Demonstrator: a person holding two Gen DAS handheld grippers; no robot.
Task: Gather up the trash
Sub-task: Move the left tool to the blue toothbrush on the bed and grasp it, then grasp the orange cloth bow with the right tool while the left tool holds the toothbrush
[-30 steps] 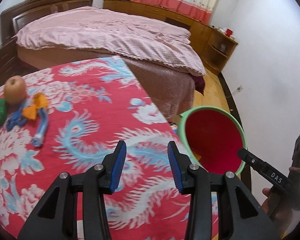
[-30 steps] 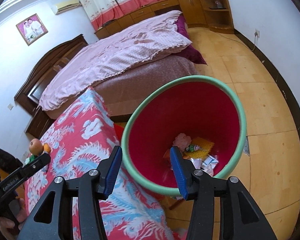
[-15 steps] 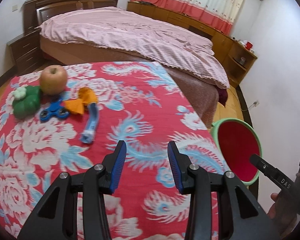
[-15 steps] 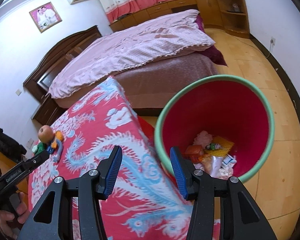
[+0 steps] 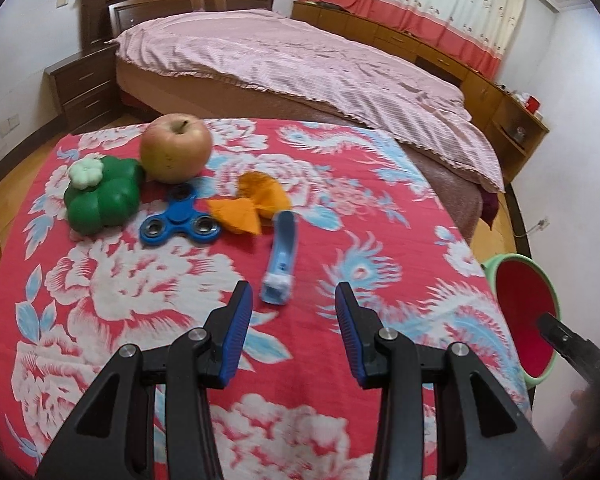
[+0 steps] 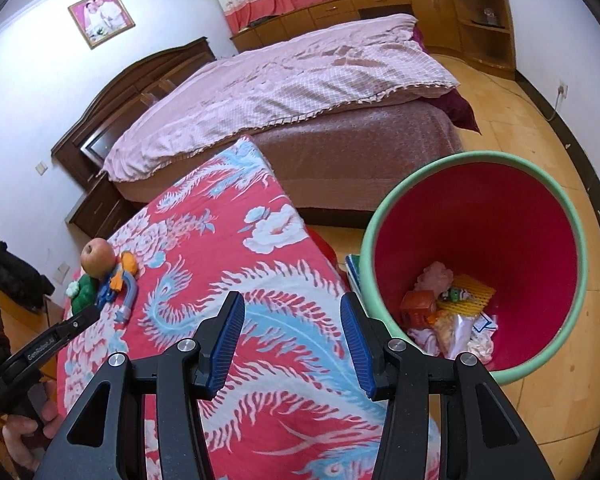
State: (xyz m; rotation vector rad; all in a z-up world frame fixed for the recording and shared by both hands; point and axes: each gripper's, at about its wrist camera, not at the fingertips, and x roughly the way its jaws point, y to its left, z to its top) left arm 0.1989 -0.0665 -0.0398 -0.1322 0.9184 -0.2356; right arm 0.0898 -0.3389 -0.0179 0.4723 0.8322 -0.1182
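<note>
On the red floral tablecloth lie a pale blue tube-like wrapper, an orange crumpled paper, a blue fidget spinner, a green toy pepper and an apple. My left gripper hovers open just short of the blue wrapper, nothing between its fingers. My right gripper stands open and empty over the table's right part, beside the red bin with a green rim. Several pieces of trash lie in the bin. The left gripper also shows at the left of the right wrist view.
A bed with a pink cover stands behind the table, a nightstand to its left. Wooden cabinets and a corner shelf line the far wall. The bin stands on the wooden floor off the table's right edge.
My left gripper has swung left from the bin toward the items, which now lie close in front. My right gripper has shifted left, so the bin now sits to its right.
</note>
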